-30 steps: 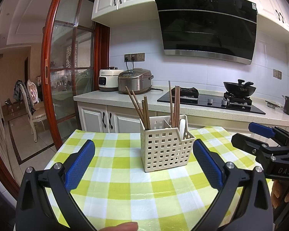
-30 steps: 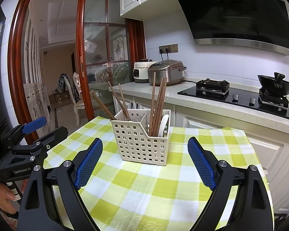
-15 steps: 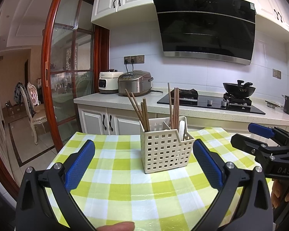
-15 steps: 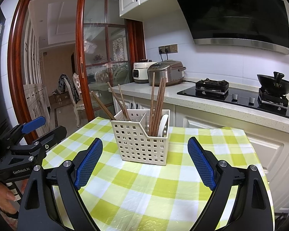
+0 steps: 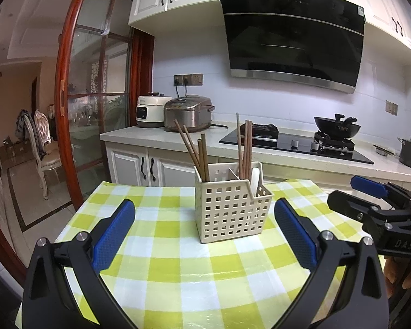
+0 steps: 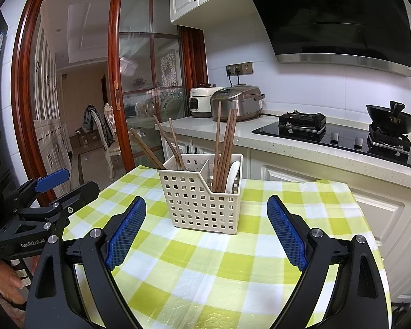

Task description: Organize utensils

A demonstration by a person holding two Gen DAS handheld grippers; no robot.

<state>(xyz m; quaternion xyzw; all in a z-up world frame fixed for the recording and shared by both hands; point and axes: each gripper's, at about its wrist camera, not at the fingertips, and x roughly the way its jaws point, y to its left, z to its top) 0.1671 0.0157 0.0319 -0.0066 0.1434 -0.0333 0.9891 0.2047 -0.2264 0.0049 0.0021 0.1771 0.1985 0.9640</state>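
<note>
A cream perforated utensil basket (image 5: 231, 211) stands on the green-checked tablecloth (image 5: 178, 268). Its left compartment holds several brown chopsticks (image 5: 194, 150); the right one holds more chopsticks (image 5: 245, 148) and a white spoon (image 5: 255, 179). My left gripper (image 5: 204, 229) is open and empty, in front of the basket. The basket also shows in the right wrist view (image 6: 198, 201), with chopsticks (image 6: 226, 148) and the spoon (image 6: 233, 176). My right gripper (image 6: 205, 229) is open and empty, also in front of the basket. Each gripper shows at the edge of the other's view.
Behind the table runs a kitchen counter (image 5: 161, 137) with two rice cookers (image 5: 187, 112), a black hob (image 5: 293, 144) and a wok (image 5: 337, 127). A red-framed glass door (image 5: 96, 104) stands at left. The table's edges lie close around the basket.
Both views have shifted very slightly; the basket sits a touch lower in the left wrist view. Both grippers stay open and empty, and nothing on the table has moved.
</note>
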